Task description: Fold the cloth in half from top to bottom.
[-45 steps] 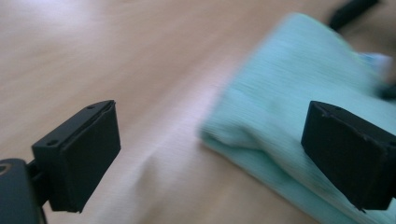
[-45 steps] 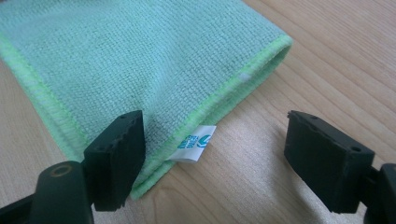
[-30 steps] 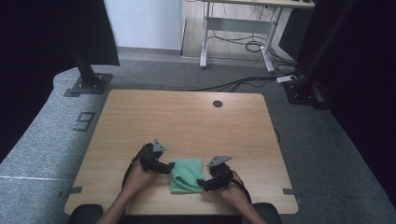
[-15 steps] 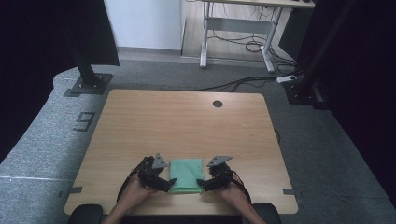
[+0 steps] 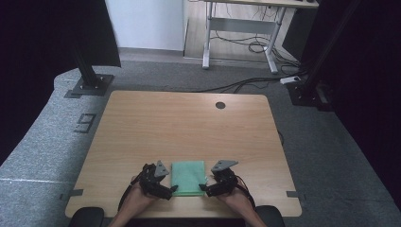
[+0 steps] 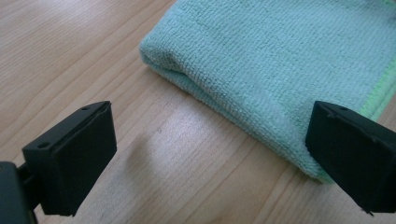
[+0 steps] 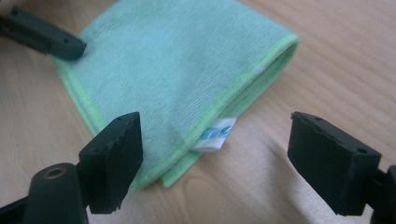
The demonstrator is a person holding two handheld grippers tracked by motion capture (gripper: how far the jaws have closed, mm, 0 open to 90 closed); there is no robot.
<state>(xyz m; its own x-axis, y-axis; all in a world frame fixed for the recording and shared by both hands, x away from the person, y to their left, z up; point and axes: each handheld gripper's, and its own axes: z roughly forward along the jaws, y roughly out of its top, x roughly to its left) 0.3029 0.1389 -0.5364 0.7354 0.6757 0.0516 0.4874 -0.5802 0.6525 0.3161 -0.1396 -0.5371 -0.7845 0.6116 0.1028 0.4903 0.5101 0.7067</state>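
Folded mint-green terry cloth (image 5: pixel 188 178) lying flat near the six o'clock edge of the pale wooden table (image 5: pixel 184 127), long axis running twelve to six. Flanked by both tools: left gripper (image 5: pixel 171 190) just beside the cloth's near left corner at nine o'clock, right gripper (image 5: pixel 202 189) just beside the near right corner at three. Both sets of jaws standing wide apart, gripping nothing. Through the left gripper view, folded rounded edge of the cloth (image 6: pixel 280 79) crossing the gap diagonally, one jaw over bare wood, the other over the stitched lime border. Through the right gripper view, cloth (image 7: pixel 177 74) spreading toward eleven o'clock, its near corner and small white label (image 7: pixel 217 135) sitting between the jaws, the opposite tool's black tip (image 7: pixel 44 37) resting at the far edge. Neither hand clearly nearer; likely next, a pinch on each near corner, jaws closing across the layered edges.
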